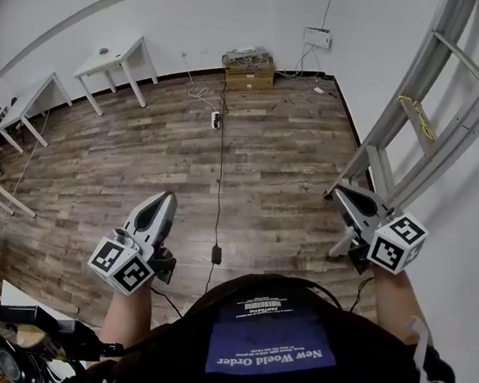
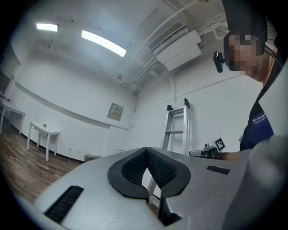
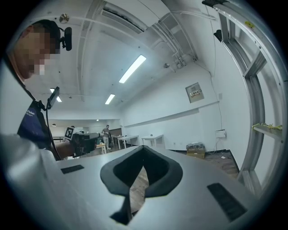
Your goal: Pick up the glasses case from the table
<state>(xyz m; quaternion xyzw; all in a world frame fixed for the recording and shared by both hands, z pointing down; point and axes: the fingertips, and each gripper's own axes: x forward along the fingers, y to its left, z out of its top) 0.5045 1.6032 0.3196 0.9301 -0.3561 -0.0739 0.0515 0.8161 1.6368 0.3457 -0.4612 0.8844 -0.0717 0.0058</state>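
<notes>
While left gripper (image 1: 168, 197) and right gripper (image 1: 338, 193) hold jaws closed, empty, wood-plank floor (image 1: 271, 147), white walls (image 1: 201, 8), ladder (image 1: 416, 117)

The right gripper (image 3: 143, 149) fills the bottom of the view from five to seven o'clock. Its jaws are closed tip to tip with nothing between them. Wood floor (image 3: 227, 164) shows through the gap behind the pads and again at four o'clock. At nine o'clock the left gripper (image 3: 83, 139) is held out, its marker cube (image 3: 68, 133) touching it, below the person's dark shirt (image 3: 32, 128). An aluminium ladder (image 3: 256, 85) climbs the edge from four to one o'clock. Ceiling light strips (image 3: 132, 68) run at twelve and a wall panel (image 3: 194, 91) sits at two. White tables (image 3: 153, 138) and a cardboard box (image 3: 195, 147) stand far off near the centre.
</notes>
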